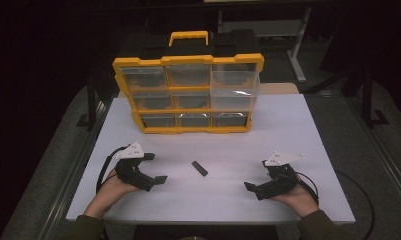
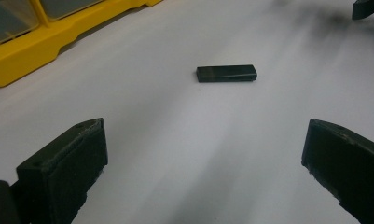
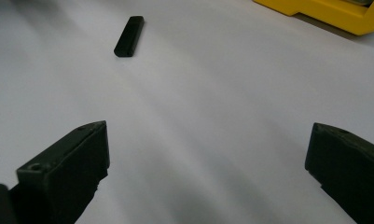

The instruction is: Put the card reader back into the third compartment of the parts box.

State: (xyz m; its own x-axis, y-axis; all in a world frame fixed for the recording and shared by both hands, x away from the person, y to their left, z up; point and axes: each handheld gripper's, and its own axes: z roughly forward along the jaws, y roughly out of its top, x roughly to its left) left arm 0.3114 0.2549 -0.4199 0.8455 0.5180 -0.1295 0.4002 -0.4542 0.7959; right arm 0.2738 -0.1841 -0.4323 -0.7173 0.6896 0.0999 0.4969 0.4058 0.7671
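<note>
Dim room, dark all around; the white table (image 1: 288, 125) catches the light. Soft blur on the gripper views' near jaws and far edges.

White worktop (image 1: 288, 130) as I am viewing it: a yellow drawer organizer (image 1: 188, 95) is standing at its far edge, and a small black bar (image 1: 199, 168) is lying flat near the middle, well apart from it.
</note>
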